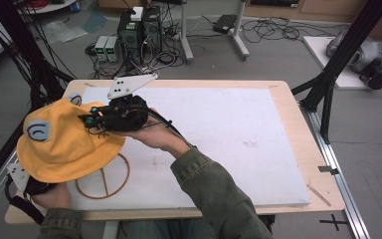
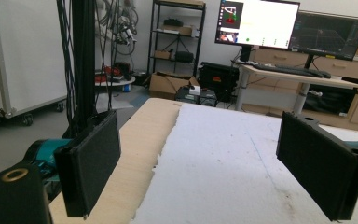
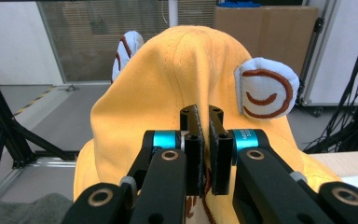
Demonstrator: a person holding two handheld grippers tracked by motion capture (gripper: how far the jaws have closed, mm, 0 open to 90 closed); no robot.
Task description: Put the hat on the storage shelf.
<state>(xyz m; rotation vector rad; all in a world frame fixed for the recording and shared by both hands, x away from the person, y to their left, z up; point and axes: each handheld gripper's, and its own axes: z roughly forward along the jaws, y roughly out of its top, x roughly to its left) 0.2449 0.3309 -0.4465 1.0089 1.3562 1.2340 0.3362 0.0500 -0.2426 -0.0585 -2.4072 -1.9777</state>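
Pinching the yellow hat [image 1: 62, 144] at left of frame in our closed right gripper [image 3: 204, 140], left gripper [image 2: 200, 168] gaping empty, we risk thin fabric slipping free since only a fold is caught.

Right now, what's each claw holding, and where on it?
Right claw is pinched shut on the yellow hat, gripping a fold of crown fabric between its ears. Left claw is open, holding nothing.
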